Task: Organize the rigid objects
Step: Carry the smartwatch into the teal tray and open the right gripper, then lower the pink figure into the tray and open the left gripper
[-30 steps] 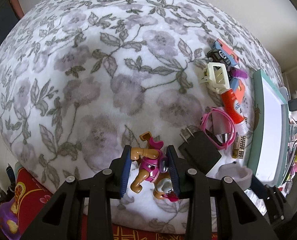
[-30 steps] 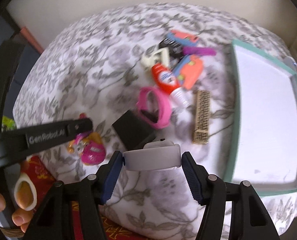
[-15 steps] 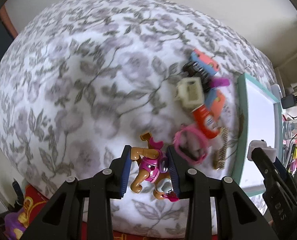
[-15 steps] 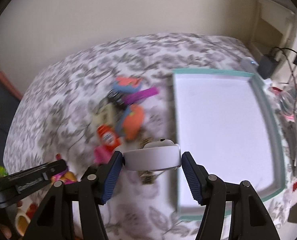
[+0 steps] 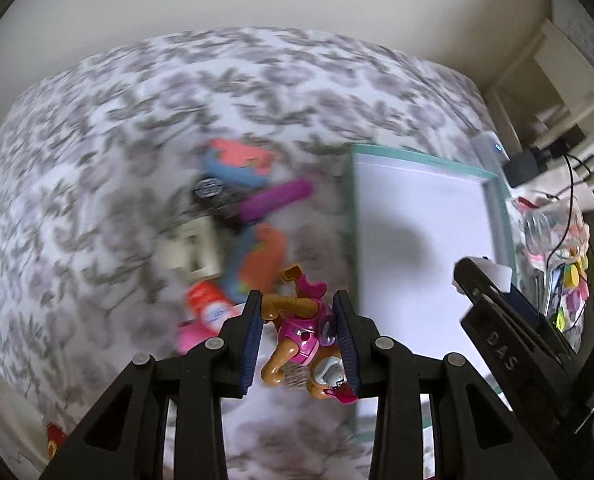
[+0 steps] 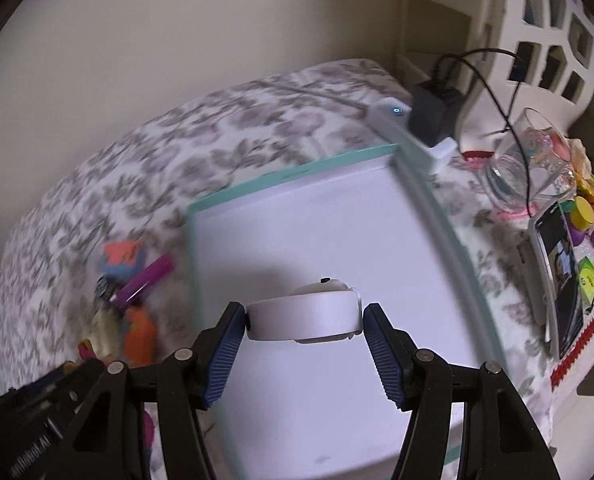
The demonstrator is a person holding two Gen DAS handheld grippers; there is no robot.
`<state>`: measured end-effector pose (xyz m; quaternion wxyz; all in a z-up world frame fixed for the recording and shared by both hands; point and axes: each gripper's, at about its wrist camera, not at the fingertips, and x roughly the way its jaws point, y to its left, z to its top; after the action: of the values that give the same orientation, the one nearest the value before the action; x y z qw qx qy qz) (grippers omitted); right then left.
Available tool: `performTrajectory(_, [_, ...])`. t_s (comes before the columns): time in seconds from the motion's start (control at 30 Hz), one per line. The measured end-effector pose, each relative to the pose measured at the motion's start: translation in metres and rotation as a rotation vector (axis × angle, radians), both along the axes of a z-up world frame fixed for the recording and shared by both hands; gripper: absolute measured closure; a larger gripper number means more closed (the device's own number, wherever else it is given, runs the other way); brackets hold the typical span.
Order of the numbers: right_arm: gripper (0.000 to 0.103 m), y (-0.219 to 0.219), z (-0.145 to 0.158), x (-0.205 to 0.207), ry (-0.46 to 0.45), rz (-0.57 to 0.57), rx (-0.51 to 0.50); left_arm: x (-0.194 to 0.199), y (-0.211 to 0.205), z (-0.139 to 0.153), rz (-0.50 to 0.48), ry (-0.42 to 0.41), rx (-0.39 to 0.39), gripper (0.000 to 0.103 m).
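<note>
Right gripper (image 6: 303,354) jaws clamp a white rounded plastic device (image 6: 303,316) above the teal-rimmed white tray (image 6: 293,172); left gripper (image 5: 299,340) jaws pinch a pink-and-tan toy figure (image 5: 299,336) at the tray's edge — released there, it could tumble outside.

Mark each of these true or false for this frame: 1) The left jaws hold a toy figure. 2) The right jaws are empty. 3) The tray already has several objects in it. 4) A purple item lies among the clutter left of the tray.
1) True: the left gripper is shut on the toy figure.
2) False: the right gripper grips a white device.
3) False: the tray shows only a bare white floor.
4) True: the purple item lies on the floral cloth.
</note>
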<state>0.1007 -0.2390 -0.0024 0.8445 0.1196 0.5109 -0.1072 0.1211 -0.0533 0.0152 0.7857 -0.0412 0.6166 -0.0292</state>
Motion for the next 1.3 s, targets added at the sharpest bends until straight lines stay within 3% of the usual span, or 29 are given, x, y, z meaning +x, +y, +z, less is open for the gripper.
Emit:
performTrajectory(0.47, [0.037,-0.06,-0.031,0.022,0.059,-0.095,0.015,0.048,-0.082,-0.049,-0.088,0.038,-0.005,0.066])
performTrajectory(0.87, [0.036,-0.06,-0.035,0.016,0.069,-0.074,0.027,0.043,-0.075,-0.05,-0.071,0.03,-0.059,0.064])
performTrajectory(1.0, [0.028,-0.053,-0.03,0.013,0.058,-0.049,0.014,0.037,-0.064,-0.042,-0.06,0.004,-0.057,0.048])
performTrajectory(1.23, [0.019,-0.037,-0.029,0.001,0.06,-0.003,-0.011,0.025,-0.03,-0.029,-0.014,-0.03,-0.066,0.048])
performTrajectory(1.27, [0.018,-0.034,-0.029,-0.001,0.06,0.005,-0.017,0.023,-0.025,-0.027,-0.01,-0.038,-0.063,0.044])
performTrajectory(1.3, [0.017,-0.033,-0.029,-0.003,0.059,0.009,-0.02,0.02,-0.019,-0.026,-0.005,-0.043,-0.064,0.03])
